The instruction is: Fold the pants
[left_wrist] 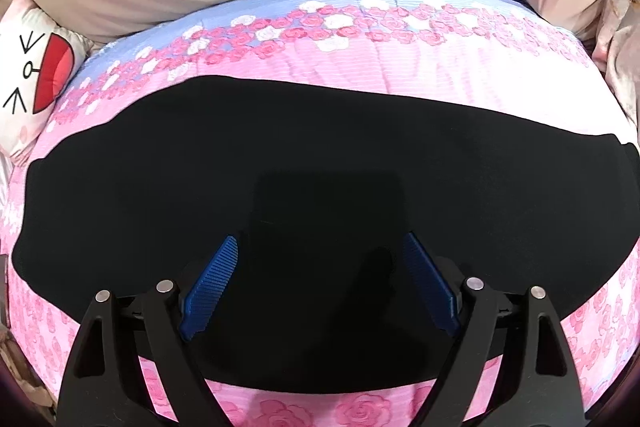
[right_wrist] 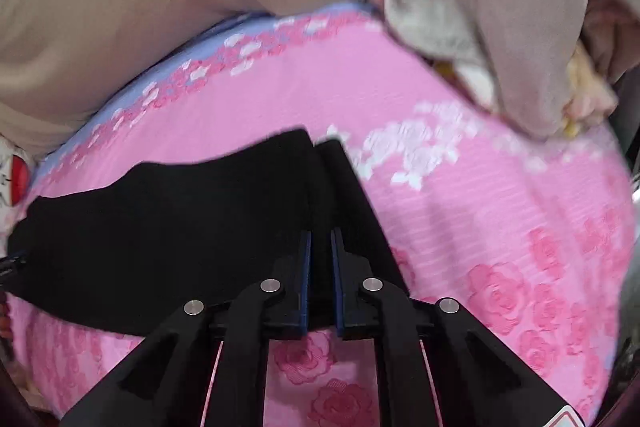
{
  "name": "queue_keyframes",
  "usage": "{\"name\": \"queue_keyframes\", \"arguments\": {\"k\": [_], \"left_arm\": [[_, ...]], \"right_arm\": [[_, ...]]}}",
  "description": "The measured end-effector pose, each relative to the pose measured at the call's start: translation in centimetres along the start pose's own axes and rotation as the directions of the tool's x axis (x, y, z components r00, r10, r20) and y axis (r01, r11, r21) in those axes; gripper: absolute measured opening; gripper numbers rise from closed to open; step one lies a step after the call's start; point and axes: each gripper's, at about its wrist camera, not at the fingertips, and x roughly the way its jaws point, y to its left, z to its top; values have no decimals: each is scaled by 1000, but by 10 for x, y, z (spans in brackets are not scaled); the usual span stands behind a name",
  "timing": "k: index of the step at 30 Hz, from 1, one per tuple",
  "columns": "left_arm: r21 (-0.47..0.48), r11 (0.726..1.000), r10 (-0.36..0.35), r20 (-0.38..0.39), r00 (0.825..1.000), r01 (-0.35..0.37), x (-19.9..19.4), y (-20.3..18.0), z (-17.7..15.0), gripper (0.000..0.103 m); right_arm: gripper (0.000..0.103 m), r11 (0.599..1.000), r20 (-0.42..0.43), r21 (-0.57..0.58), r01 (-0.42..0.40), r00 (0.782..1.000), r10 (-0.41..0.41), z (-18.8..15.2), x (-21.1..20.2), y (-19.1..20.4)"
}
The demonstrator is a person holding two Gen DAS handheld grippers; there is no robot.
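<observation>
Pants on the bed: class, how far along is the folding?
Done: the black pants lie flat as one long strip on the quilt. In hand: the right claw is pinched shut at one end; the left claw hovers open. Left: folding end to end.

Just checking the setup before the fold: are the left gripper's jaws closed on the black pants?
No. The left gripper stands wide open above the black pants, its blue pads well apart.
</observation>
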Motion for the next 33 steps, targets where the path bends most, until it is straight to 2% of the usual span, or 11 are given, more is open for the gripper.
{"name": "queue_keyframes", "arguments": {"k": [3, 7, 10, 13, 16, 19, 20, 22, 25, 30, 33], "left_arm": [[-22, 1000, 3, 11, 1000, -2, -1, 9, 1, 83], [-4, 1000, 14, 6, 1000, -14, 12, 6, -1, 87], [13, 1000, 15, -2, 1000, -15, 18, 5, -4, 87], [9, 1000, 8, 14, 1000, -9, 18, 6, -5, 87], [14, 1000, 13, 33, 999, -14, 20, 7, -4, 88], [8, 999, 48, 73, 996, -49, 20, 17, 3, 88], [2, 997, 73, 76, 994, -74, 21, 22, 5, 88], [-36, 993, 117, 86, 989, -115, 17, 41, 10, 88], [-94, 991, 112, 146, 983, -99, -2, 74, 8, 95], [-176, 966, 213, 129, 969, -189, 5, 133, 5, 96], [-294, 944, 192, 116, 975, -151, -4, 190, -2, 96]], "right_arm": [[6, 995, 118, 13, 100, 988, -101, -2, -31, -5], [13, 993, -3, 42, 114, 993, -114, -20, 5, -20], [20, 987, 85, 88, 136, 986, -144, -11, -31, -15], [22, 997, 165, 69, 39, 985, -50, 8, -54, 8], [17, 993, 36, -12, -117, 992, 117, 24, -8, 38], [11, 999, -101, -51, -16, 995, 10, 32, 68, 38], [9, 999, -62, -14, -39, 997, 38, 37, 69, 31], [1, 995, -54, 99, 20, 998, -15, 47, 61, 18], [12, 994, 17, 109, -8, 1000, 6, 39, 25, 24], [9, 986, -57, 133, 96, 994, -89, 8, 37, 15], [22, 977, -2, 168, 135, 991, -137, 0, 6, 22]]}}
